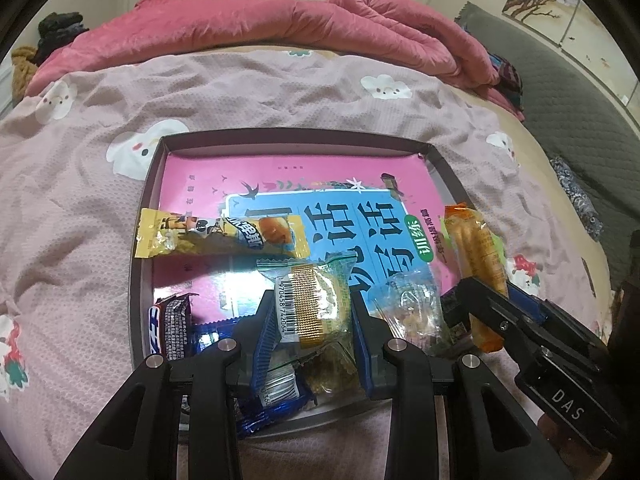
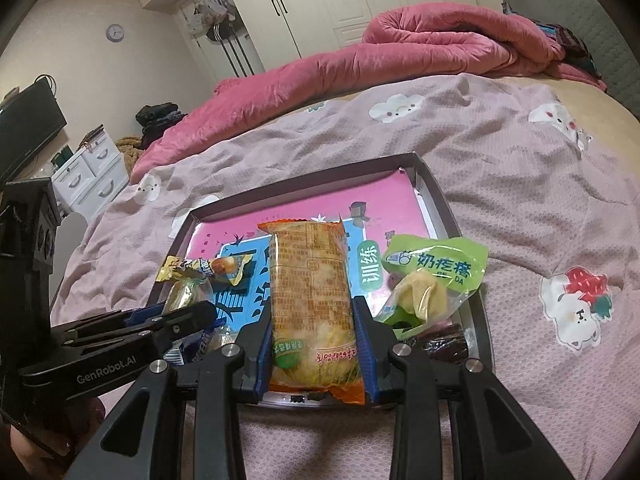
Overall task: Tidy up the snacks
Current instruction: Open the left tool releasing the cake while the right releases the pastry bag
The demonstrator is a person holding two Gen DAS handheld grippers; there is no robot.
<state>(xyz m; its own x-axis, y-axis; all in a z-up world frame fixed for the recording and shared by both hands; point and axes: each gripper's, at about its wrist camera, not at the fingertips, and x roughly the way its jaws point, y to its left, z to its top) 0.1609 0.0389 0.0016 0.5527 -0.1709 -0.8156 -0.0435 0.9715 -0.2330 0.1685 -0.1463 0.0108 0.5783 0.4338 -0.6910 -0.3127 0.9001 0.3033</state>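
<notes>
On bed, tray [image 1: 138, 280] w/ snacks: left jaws clamp green cake pack [image 1: 316, 304], right jaws orange pack [image 2: 310, 304].

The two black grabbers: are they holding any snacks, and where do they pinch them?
Left gripper pinches the clear-wrapped yellow-green cake with a barcode label by its sides. Right gripper pinches the long orange-edged snack packet near its lower end.

The left gripper [image 2: 132, 328], seen from the right wrist, carries "GenRobot.AI" in pale letters along its black arm. The right gripper [image 1: 492, 312], seen from the left wrist, shows "DAS" near its base. Between the left tongs, a clear-wrapped cake [image 1: 316, 304] bears a barcode label reading "970458742064". Just right of the right tongs, a green packet [image 2: 436, 268] reads "奶疙瘩". Beyond the tongs, the book [image 1: 372, 240] has "训练" in a green oval.
</notes>
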